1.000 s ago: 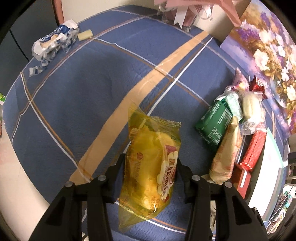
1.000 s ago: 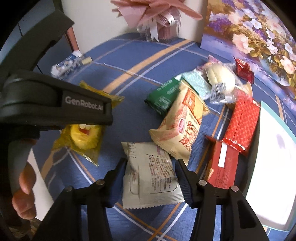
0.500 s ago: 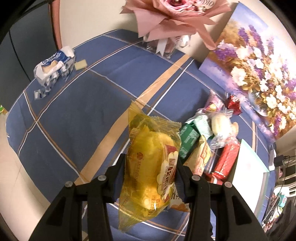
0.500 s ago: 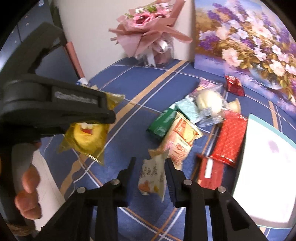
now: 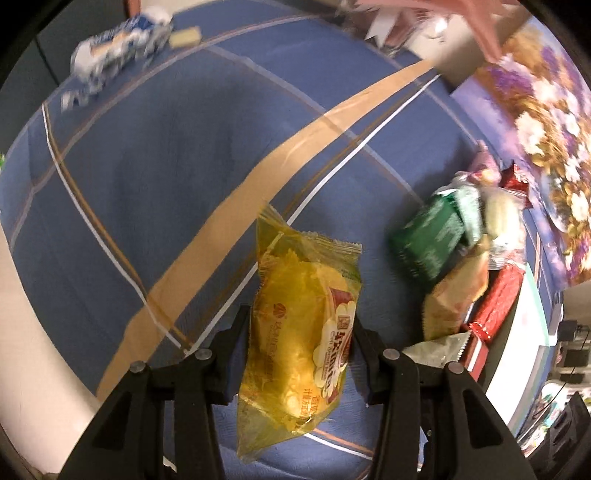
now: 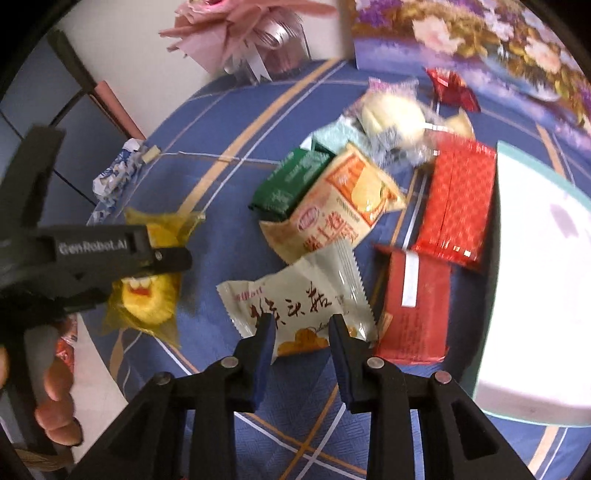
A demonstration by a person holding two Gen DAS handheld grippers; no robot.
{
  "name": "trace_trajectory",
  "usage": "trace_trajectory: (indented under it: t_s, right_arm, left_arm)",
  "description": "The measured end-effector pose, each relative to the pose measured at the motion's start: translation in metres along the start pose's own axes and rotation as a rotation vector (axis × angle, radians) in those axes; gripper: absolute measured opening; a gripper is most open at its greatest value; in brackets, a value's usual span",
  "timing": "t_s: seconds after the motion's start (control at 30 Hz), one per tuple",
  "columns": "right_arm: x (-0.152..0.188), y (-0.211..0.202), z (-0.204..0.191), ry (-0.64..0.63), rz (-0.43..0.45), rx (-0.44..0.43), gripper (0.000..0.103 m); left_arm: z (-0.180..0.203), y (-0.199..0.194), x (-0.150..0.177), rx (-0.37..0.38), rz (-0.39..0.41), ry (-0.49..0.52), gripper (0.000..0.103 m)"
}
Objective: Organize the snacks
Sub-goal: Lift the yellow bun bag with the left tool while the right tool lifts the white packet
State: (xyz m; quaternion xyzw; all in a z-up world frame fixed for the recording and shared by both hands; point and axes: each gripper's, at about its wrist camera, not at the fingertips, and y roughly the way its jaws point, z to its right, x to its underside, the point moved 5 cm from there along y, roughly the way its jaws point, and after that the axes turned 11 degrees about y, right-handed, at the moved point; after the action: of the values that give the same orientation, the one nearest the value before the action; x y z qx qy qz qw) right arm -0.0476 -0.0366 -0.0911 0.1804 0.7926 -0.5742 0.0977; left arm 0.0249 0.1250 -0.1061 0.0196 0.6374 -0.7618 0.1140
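My left gripper (image 5: 299, 332) is shut on a yellow cake packet (image 5: 303, 325) and holds it above the blue checked tablecloth (image 5: 147, 155). That packet (image 6: 151, 299) and the left gripper (image 6: 110, 254) also show at the left of the right wrist view. My right gripper (image 6: 301, 332) is shut on the lower edge of a white snack packet (image 6: 295, 299) with brown writing. Beyond it lies a pile: a cream packet (image 6: 336, 206), a green box (image 6: 288, 184), a pale bun packet (image 6: 391, 118), a red packet (image 6: 454, 206) and a red box (image 6: 413, 306).
A white tray with a teal rim (image 6: 532, 295) sits at the right table edge. A pink bouquet (image 6: 243, 29) and a flower painting (image 6: 480, 37) stand at the back. A blue-white wrapper (image 5: 118, 62) lies at the far left. The table edge runs near left.
The right gripper has turned its white packet face-up and lowered toward the table near the pile. The left gripper with the yellow packet has dropped lower and tilted toward the cloth.
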Motion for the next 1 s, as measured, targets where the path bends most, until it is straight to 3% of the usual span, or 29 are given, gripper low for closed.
trace_trajectory:
  t_s: [0.03,0.07,0.1,0.23,0.53,0.83,1.0]
  right_arm:
    - [0.000,0.001,0.001,0.007,-0.004,-0.004,0.042]
    - [0.000,0.002,0.002,0.013,-0.003,-0.005,0.064]
    - [-0.001,0.004,0.002,0.013,-0.001,-0.002,0.074]
    - [-0.002,0.007,-0.007,-0.025,-0.005,-0.001,0.075]
    - [-0.001,0.031,-0.023,-0.137,-0.009,0.085,0.091]
    - [0.005,0.046,-0.032,-0.267,0.005,0.225,0.090]
    - [0.001,0.044,-0.028,-0.242,0.022,0.216,0.077]
  left_arm:
    - [-0.002,0.002,0.000,0.001,-0.004,-0.006,0.049]
    - [-0.005,0.003,0.001,0.000,-0.007,-0.013,0.049]
    - [-0.007,0.005,0.001,-0.003,-0.008,-0.019,0.049]
    - [-0.015,0.009,0.002,-0.022,-0.013,-0.038,0.049]
    - [-0.017,0.012,0.000,-0.039,-0.006,-0.026,0.049]
    - [-0.008,0.015,-0.003,-0.058,0.000,-0.011,0.049]
    - [-0.004,0.015,0.001,-0.060,0.000,-0.010,0.049]
